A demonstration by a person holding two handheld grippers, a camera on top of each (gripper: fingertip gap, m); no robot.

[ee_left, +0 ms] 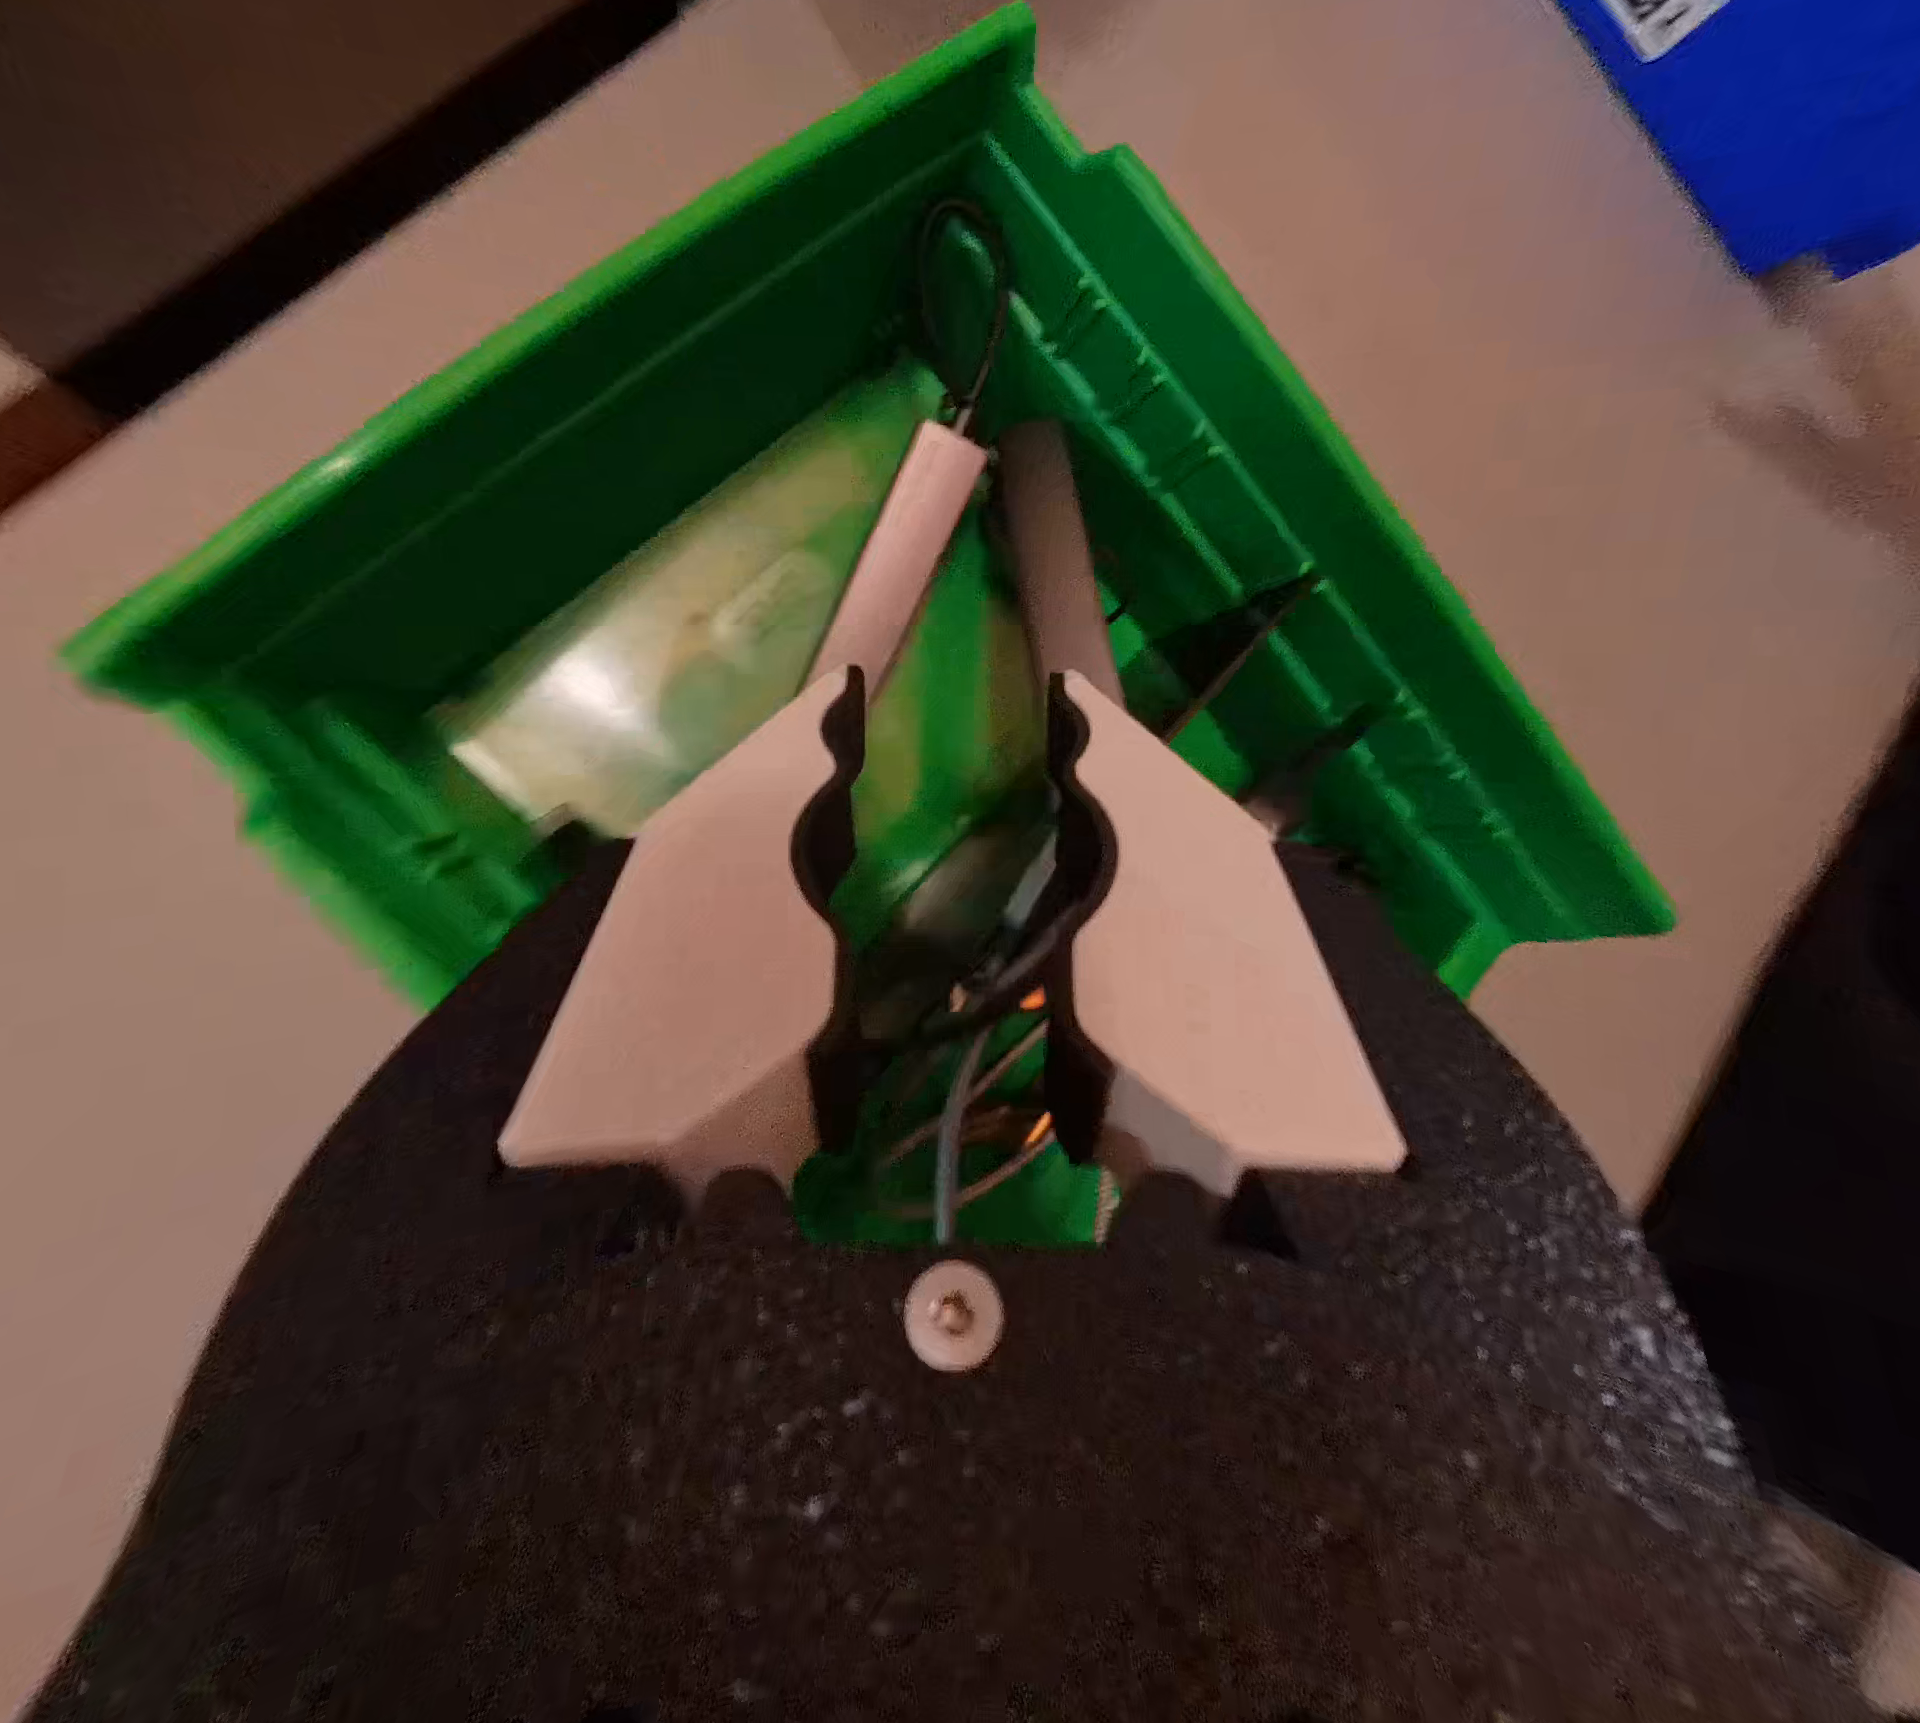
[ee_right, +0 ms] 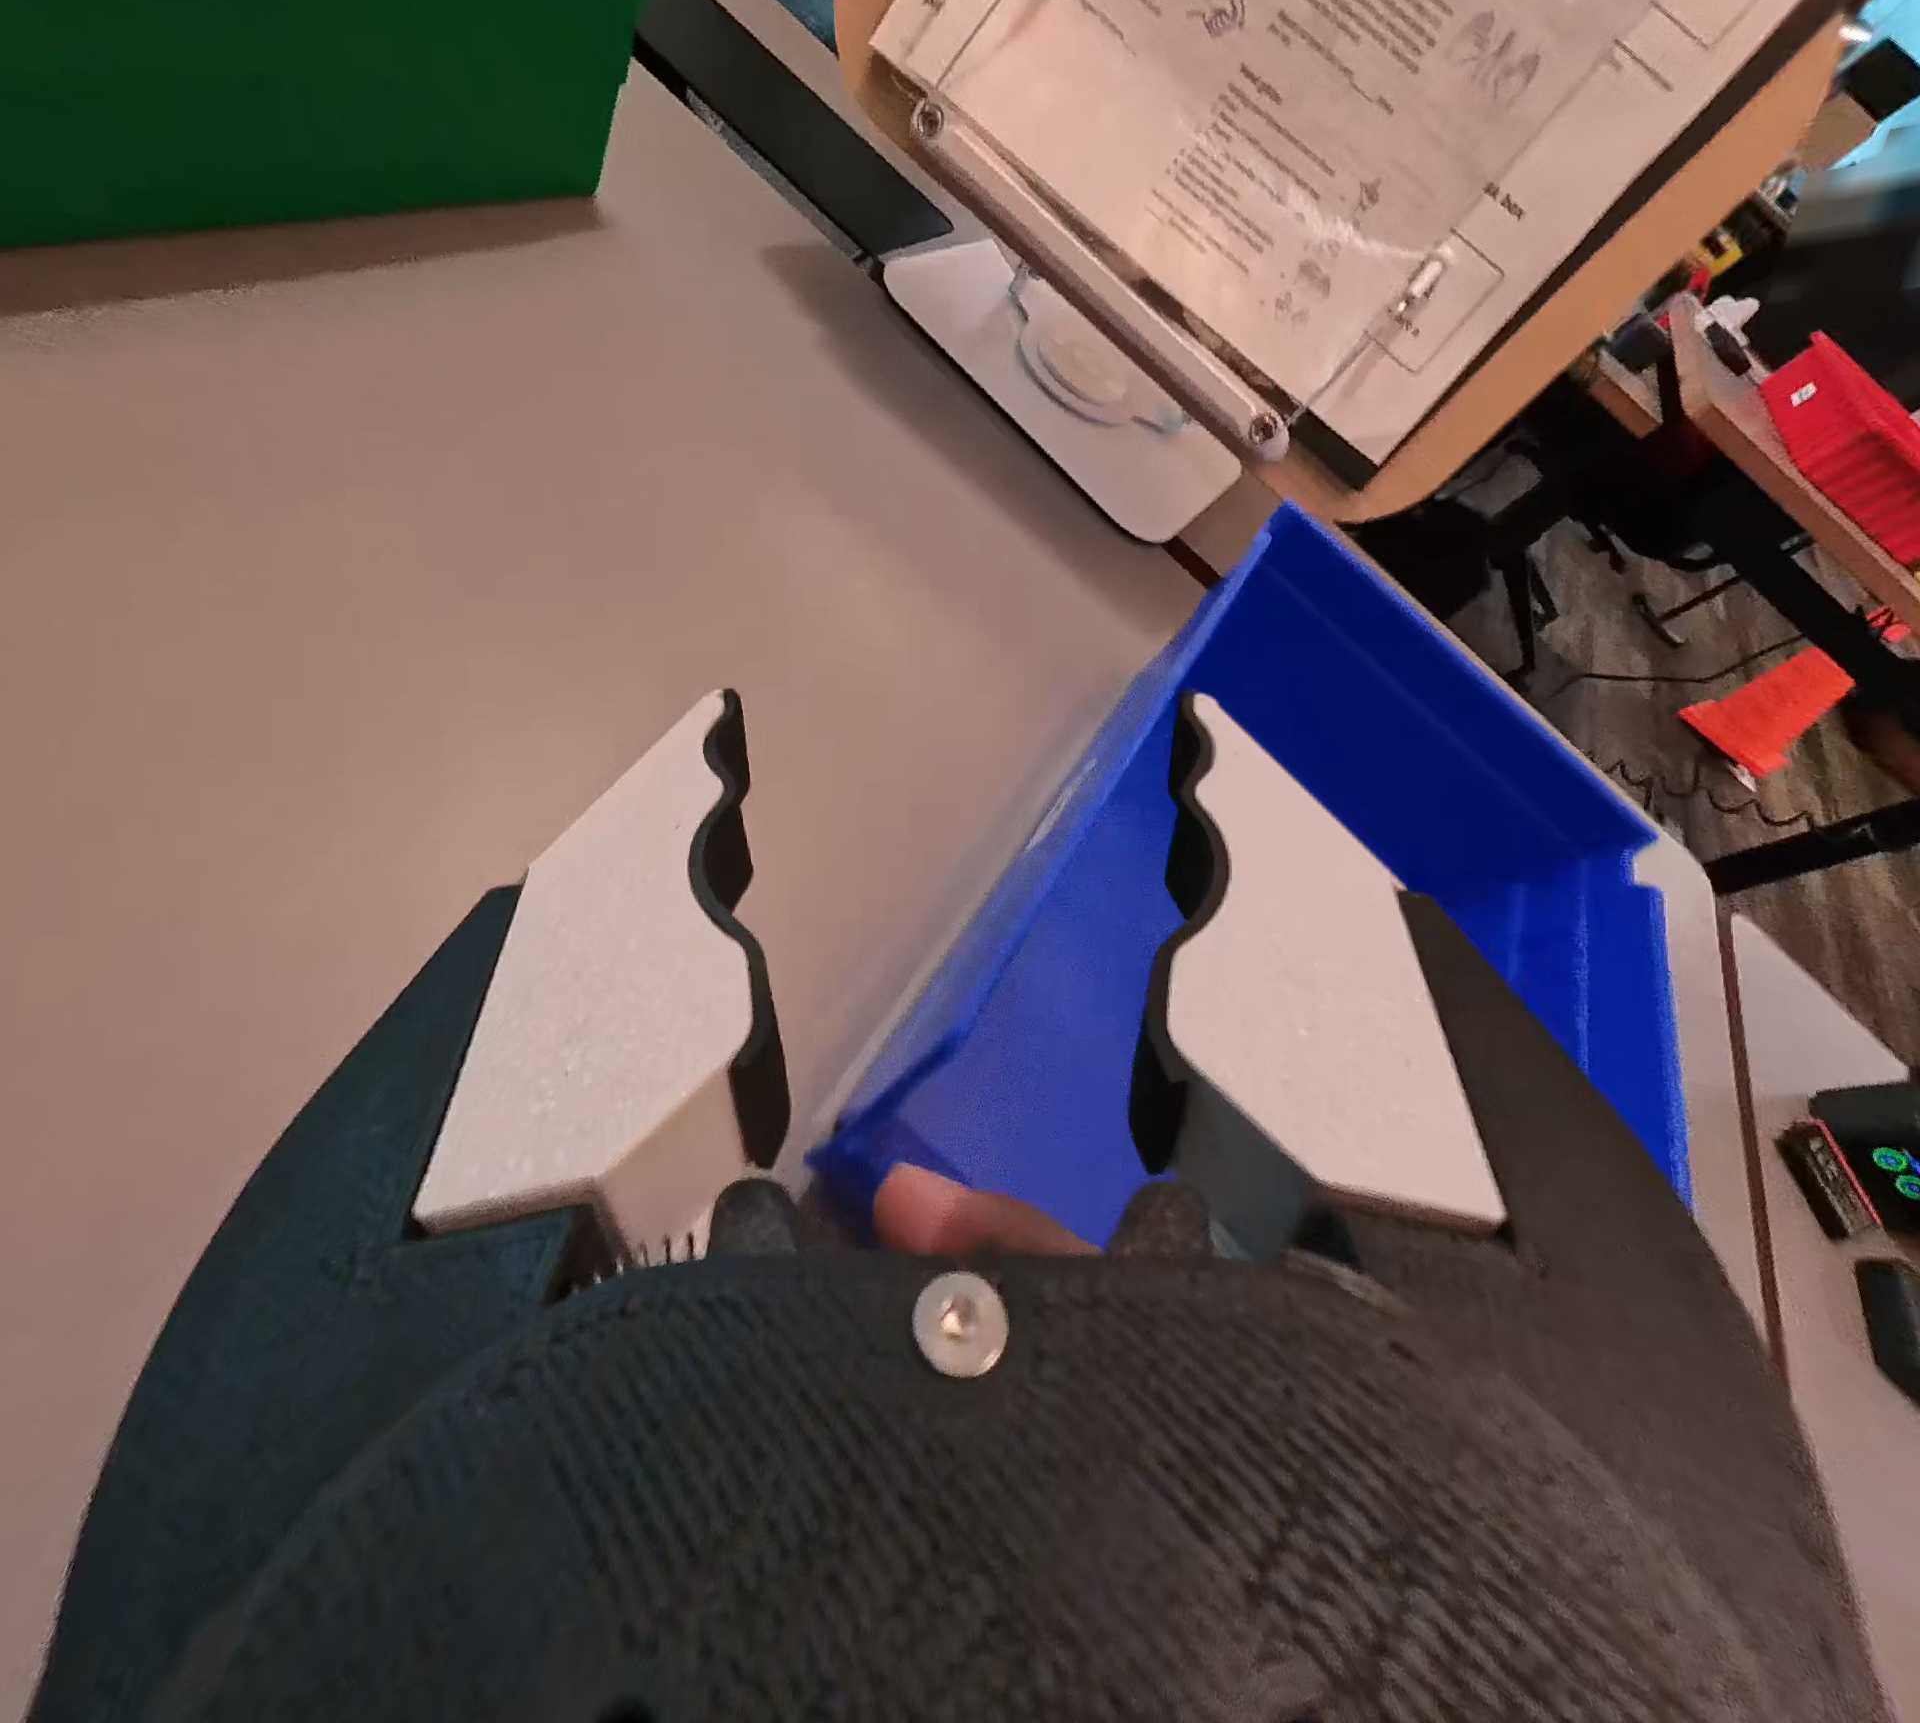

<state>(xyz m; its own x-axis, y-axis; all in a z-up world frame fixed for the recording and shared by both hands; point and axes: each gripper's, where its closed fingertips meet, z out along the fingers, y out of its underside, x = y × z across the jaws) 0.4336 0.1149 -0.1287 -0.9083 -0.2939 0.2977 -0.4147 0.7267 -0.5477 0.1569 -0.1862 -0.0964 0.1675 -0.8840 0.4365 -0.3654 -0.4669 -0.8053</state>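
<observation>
My left gripper [ee_left: 956, 686] hangs over a green bin [ee_left: 582, 426], pointing down into it. Its jaws stand partly apart with nothing clearly clamped between them. In the bin lie a clear plastic bag [ee_left: 665, 665], a white stick-like part [ee_left: 920, 520] with a black wire loop [ee_left: 966, 302], a grey stick [ee_left: 1055, 551] and thin loose wires [ee_left: 977, 1091]. My right gripper [ee_right: 961, 707] is wide open and empty above the left wall of a blue bin [ee_right: 1382, 707]. The bin's inside looks empty where it shows. A person's fingertip [ee_right: 961, 1216] shows at the gripper's base.
The bins stand on a grey table [ee_right: 416, 582]. The green bin also shows at the right wrist view's top left [ee_right: 291, 52], and the blue bin at the left wrist view's top right [ee_left: 1714, 11]. A tilted board with printed sheets [ee_right: 1351, 63] on a white base [ee_right: 1091, 426] stands behind. A small black device [ee_right: 1870, 1164] lies at the right edge. My right fingertips sit around 40 cm from my left ones.
</observation>
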